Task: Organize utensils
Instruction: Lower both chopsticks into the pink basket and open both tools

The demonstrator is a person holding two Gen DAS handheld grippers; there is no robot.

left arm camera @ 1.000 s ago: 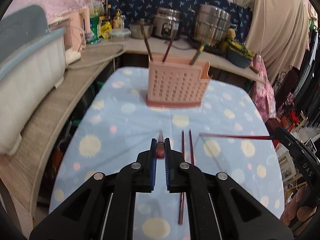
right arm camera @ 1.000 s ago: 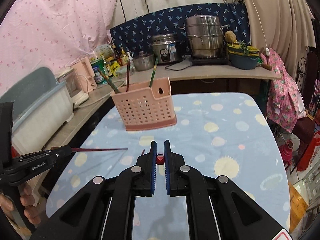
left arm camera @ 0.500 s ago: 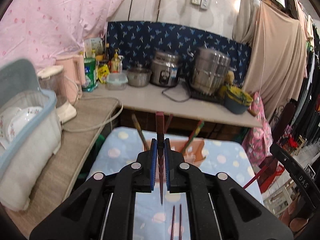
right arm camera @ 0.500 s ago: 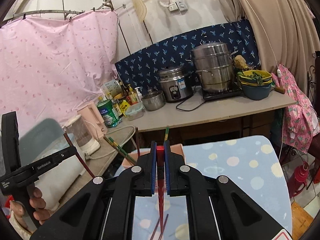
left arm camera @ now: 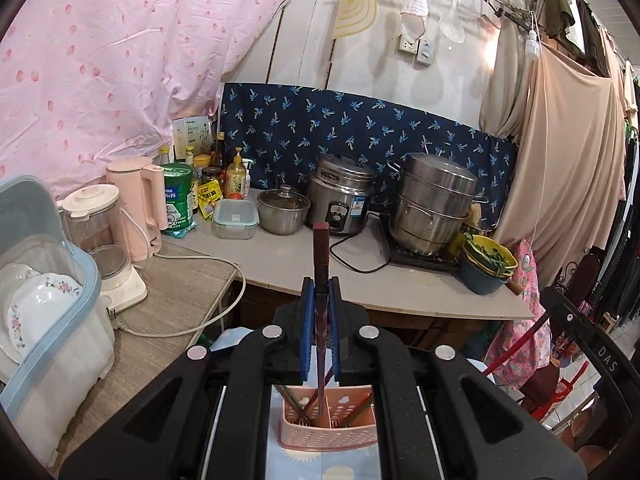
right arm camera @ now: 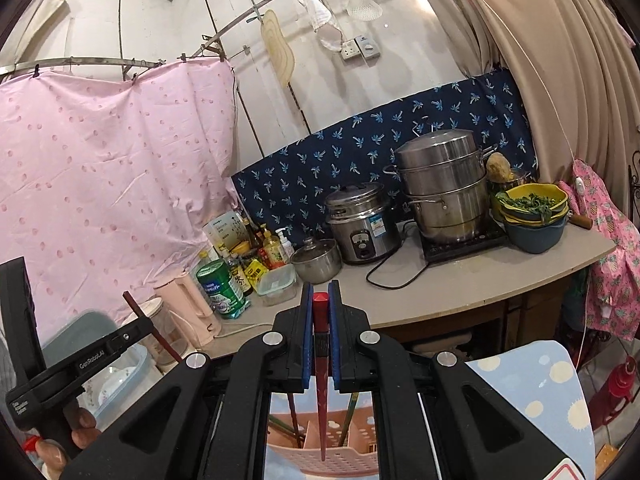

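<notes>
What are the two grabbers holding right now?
Left gripper: closed on a dark red chopstick.
Right gripper: closed on a red chopstick.
Both point down toward the pink holder.

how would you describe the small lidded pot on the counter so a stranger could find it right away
Start at the long grey counter under the navy leaf-print cloth. Of the three steel vessels standing there, the tall stacked steamer is at the right and the rice cooker in the middle. The small pot sits left of the cooker, beside a clear food box; it is the lowest and the only one with a glass lid.
</notes>
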